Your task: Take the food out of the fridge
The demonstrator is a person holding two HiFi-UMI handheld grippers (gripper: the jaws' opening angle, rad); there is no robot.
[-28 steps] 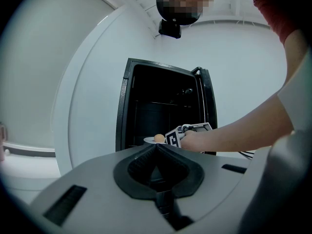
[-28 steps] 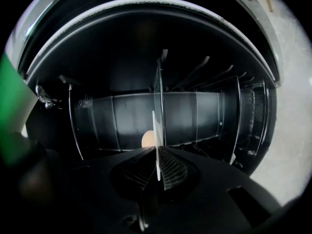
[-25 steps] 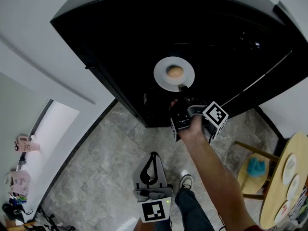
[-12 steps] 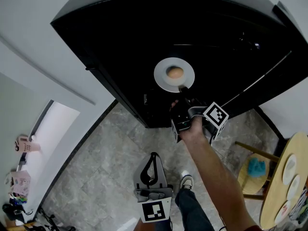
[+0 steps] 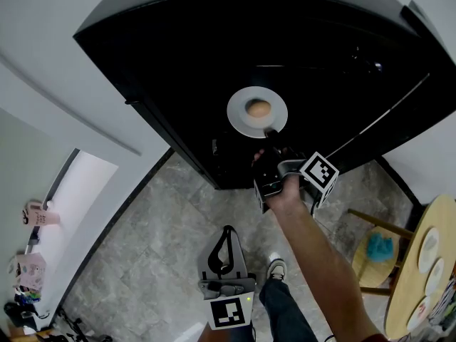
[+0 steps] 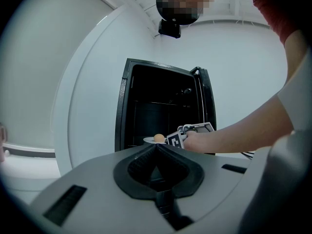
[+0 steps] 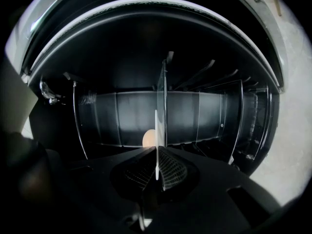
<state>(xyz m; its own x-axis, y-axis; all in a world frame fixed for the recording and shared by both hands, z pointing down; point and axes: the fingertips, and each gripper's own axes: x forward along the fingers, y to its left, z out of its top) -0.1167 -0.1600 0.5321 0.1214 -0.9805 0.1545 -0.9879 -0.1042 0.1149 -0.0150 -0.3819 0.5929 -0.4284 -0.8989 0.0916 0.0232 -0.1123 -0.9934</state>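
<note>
Jaws of the right gripper (image 5: 271, 131) are pinched almost together on the near rim of a white plate (image 5: 241, 117), held level at the mouth of the open black fridge (image 5: 164, 55) with a round brownish piece of food (image 5: 258, 107) at its middle. Left gripper (image 5: 226, 232) hangs well in front of the fridge over bare tiled floor (image 5: 157, 241), jaws closed on nothing. Free floor lies before the fridge's front edge; a wooden table (image 5: 410, 276) stands off to its right
</note>
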